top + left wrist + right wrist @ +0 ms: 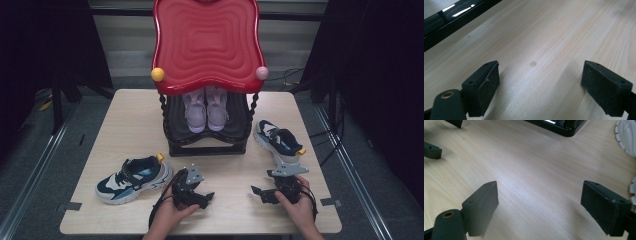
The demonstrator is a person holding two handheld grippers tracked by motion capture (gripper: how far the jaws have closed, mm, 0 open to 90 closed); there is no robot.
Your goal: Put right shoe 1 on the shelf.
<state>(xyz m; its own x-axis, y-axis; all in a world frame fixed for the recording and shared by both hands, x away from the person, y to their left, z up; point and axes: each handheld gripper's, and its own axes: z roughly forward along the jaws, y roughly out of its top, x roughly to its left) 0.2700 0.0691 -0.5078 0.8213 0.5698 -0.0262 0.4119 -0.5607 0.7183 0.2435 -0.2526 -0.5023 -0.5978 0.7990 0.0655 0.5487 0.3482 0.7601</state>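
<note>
Navy shoe (pixel 134 179) just beside left hand-held gripper (pixel 206 196).

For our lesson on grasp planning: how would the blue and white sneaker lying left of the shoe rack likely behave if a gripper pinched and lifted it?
The blue and white sneaker probably lifts easily: it looks small and padded, so light. Its soft upper may squash between the jaws, while the thick white sole should stay stiffer. Resting flat on the wooden table, it seems unlikely to roll, though a pinch at the heel tab could let the toe droop.
</note>
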